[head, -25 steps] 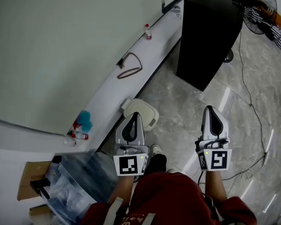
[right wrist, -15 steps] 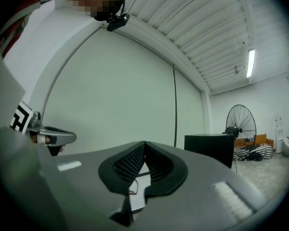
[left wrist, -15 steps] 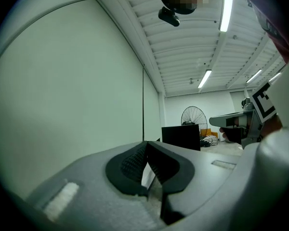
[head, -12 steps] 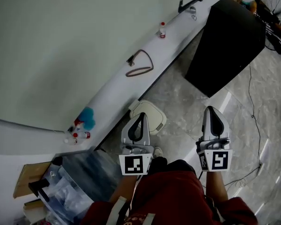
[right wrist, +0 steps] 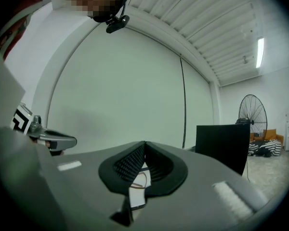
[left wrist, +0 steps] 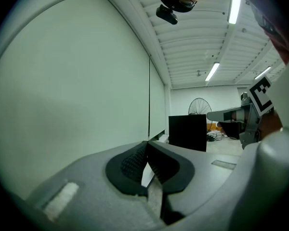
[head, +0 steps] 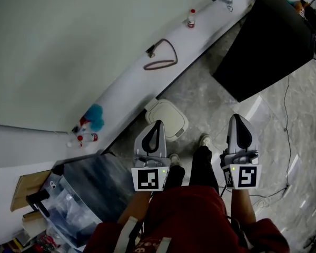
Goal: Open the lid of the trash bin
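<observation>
The white trash bin (head: 170,118) stands on the floor against the white ledge, lid down. In the head view my left gripper (head: 157,124) points at the bin's near edge, its tip overlapping that edge; whether it touches, I cannot tell. Its jaws are shut with nothing between them, and the left gripper view shows the left gripper (left wrist: 147,144) with its dark pads meeting. My right gripper (head: 237,117) hangs over bare floor to the right of the bin, also shut and empty. The right gripper view shows the right gripper (right wrist: 145,144) closed at the tip. The bin appears in neither gripper view.
A white ledge (head: 127,91) runs along the wall with a looped cable (head: 161,58), a small bottle (head: 191,18) and a blue item (head: 94,115). A black cabinet (head: 268,41) stands at the far right. A clear box of clutter (head: 79,194) sits at the near left. The person's shoe (head: 204,140) lies between the grippers.
The person has stepped forward: a leg and shoe now show between the grippers. Both grippers have moved ahead and down, still shut. The cabinet and ledge have slid up in the view.
</observation>
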